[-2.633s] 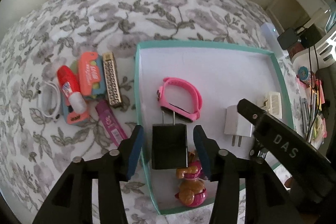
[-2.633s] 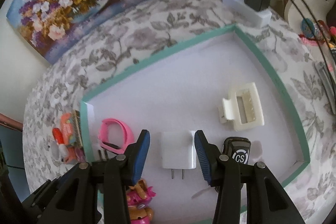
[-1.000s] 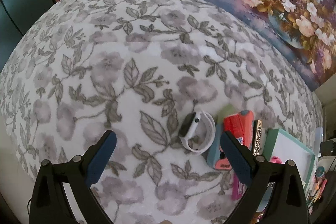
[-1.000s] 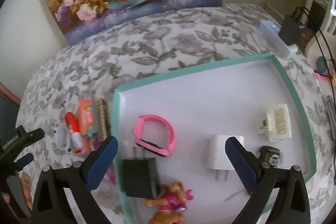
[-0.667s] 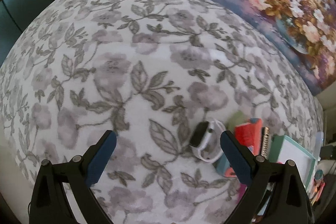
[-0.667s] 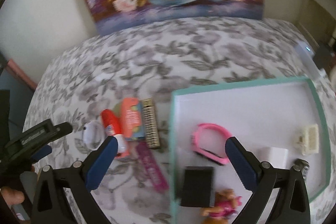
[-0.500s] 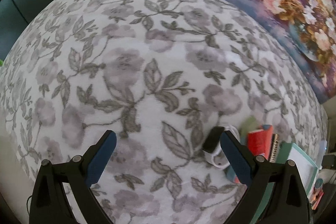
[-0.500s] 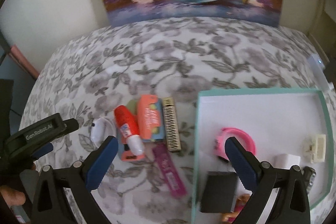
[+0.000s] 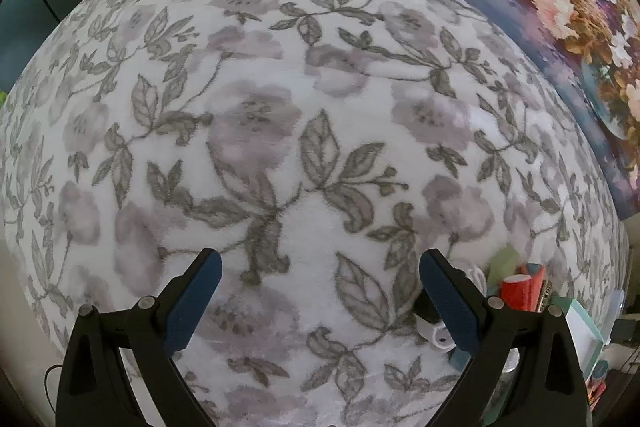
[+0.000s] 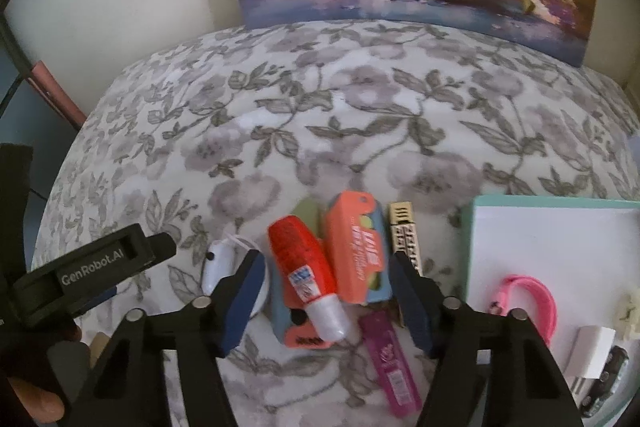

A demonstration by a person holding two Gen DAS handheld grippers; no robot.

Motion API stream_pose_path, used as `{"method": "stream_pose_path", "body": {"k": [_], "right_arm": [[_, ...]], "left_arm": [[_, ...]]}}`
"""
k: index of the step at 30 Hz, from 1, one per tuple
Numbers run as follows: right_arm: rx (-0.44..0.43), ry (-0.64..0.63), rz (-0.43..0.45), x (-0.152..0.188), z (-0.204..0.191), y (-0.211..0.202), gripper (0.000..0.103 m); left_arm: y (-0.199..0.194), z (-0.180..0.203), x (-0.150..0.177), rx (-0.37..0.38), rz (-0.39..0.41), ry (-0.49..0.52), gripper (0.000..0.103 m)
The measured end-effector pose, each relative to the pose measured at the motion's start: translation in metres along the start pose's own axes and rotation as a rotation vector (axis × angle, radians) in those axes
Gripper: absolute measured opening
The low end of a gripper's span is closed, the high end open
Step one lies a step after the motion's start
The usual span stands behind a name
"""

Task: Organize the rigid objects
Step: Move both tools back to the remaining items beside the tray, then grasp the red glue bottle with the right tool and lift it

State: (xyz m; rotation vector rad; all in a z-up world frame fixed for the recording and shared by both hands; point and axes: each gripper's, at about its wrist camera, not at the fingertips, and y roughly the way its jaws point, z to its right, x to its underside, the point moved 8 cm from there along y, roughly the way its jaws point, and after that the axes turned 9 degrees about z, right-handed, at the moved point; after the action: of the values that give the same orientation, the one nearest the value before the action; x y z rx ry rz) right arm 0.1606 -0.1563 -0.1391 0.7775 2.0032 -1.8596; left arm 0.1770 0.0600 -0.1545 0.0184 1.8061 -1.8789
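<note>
The right gripper (image 10: 326, 297) has just been closing and stands half open over a red-and-white glue bottle (image 10: 308, 277) and an orange box (image 10: 356, 247), its pads not pressing either. These lie in a small pile on the floral blanket (image 10: 320, 115), beside a teal-rimmed tray (image 10: 560, 203) (a pink wristband (image 10: 536, 301) lies inside). The left gripper (image 9: 318, 297) hangs wide open and empty above bare blanket.

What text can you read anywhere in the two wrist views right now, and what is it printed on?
"GenRobot.AI": white lettering on the black body of the left tongs, seen from the right wrist.
Orange box: white lettering, too blurred to read.
Red glue bottle: small blue and white label, unreadable.
Pink packet: print too small to read.
Left wrist view: no readable text.
</note>
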Motion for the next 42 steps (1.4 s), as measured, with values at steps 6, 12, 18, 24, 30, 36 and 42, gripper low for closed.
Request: {"method": "stream_pose_path", "body": {"k": [6, 12, 18, 24, 30, 36, 42], "right_arm": [[-0.009, -0.024, -0.010, 0.001, -0.010, 0.006, 0.049], [-0.025, -0.040, -0.016, 0.003, -0.014, 0.003, 0.041], [-0.038, -0.073, -0.028, 0.006, -0.022, 0.004, 0.038], [-0.028, -0.067, -0.050, 0.010, -0.021, 0.013, 0.037], [-0.016, -0.060, -0.039, 0.009, -0.020, 0.015, 0.033], [-0.022, -0.032, -0.039, 0.008, -0.017, 0.015, 0.029], [-0.027, -0.005, -0.028, 0.003, -0.012, 0.007, 0.029]], "left_arm": [[0.001, -0.012, -0.002, 0.000, -0.010, -0.022, 0.099], [-0.004, -0.011, -0.001, 0.010, -0.004, -0.012, 0.099], [-0.003, -0.008, -0.002, 0.015, -0.009, -0.004, 0.099], [-0.001, -0.004, -0.001, 0.023, -0.013, 0.008, 0.099], [0.004, 0.000, 0.002, 0.027, -0.026, 0.017, 0.099], [0.004, 0.007, 0.003, 0.039, -0.023, 0.033, 0.099], [0.002, 0.017, 0.001, 0.065, -0.022, 0.064, 0.099]]}}
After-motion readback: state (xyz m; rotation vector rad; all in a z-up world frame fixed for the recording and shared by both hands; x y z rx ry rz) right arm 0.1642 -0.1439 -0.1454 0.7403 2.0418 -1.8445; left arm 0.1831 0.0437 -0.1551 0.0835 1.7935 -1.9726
